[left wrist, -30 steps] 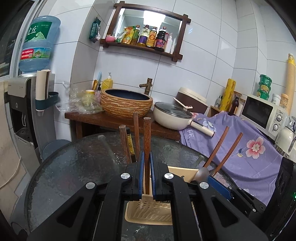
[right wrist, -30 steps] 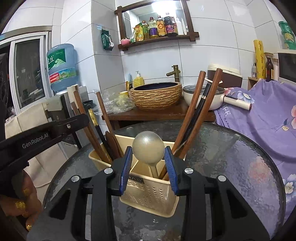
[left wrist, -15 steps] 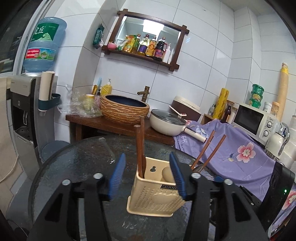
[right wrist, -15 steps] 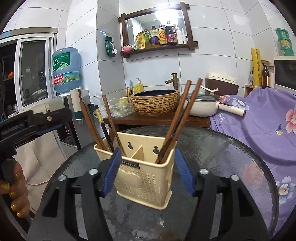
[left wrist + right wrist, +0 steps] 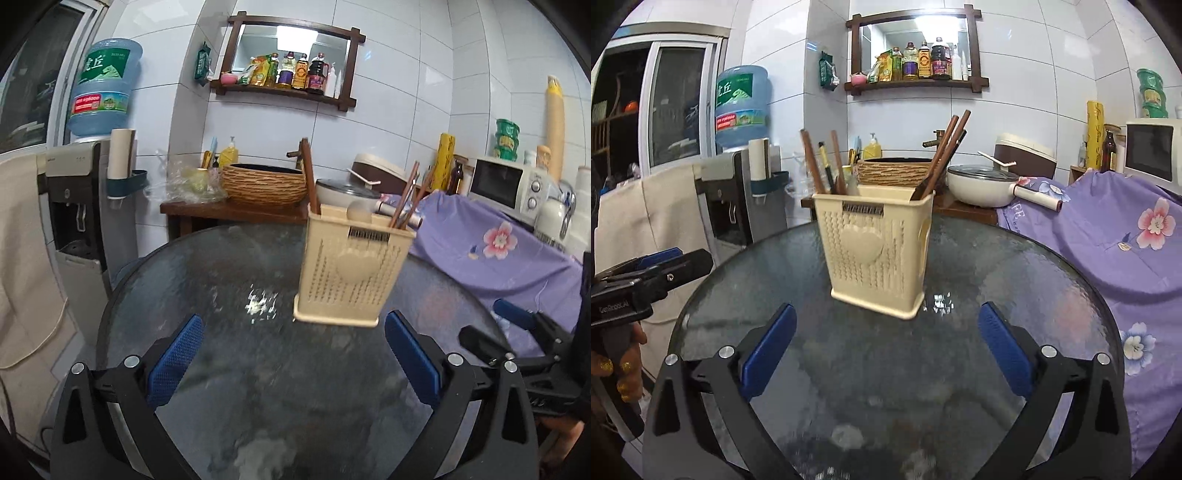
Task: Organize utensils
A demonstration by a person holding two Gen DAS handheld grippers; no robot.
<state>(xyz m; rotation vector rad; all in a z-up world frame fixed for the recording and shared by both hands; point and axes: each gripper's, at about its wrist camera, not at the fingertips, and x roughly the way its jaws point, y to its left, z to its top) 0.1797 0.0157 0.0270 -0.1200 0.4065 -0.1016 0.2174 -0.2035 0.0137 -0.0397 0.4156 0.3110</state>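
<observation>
A cream perforated utensil holder [image 5: 354,266] [image 5: 875,251] stands upright on the round glass table [image 5: 229,350] [image 5: 1015,295]. Wooden chopsticks [image 5: 942,155] lean in its right compartment, and several wooden-handled utensils [image 5: 822,166] stand in its left one. A round spoon bowl [image 5: 356,213] shows above the rim in the left wrist view. My left gripper [image 5: 293,360] is open and empty, well back from the holder. My right gripper [image 5: 886,349] is open and empty, also back from it.
A water dispenser [image 5: 738,192] stands left of the table. Behind it, a wooden bench holds a woven basin [image 5: 264,184] and a white pan [image 5: 982,186]. A purple floral cloth [image 5: 1108,236] covers the counter at right, with a microwave [image 5: 506,184].
Both grippers let go of their utensils into the holder, opened wide and pulled back away from it. The holder now sits farther off in both views.
</observation>
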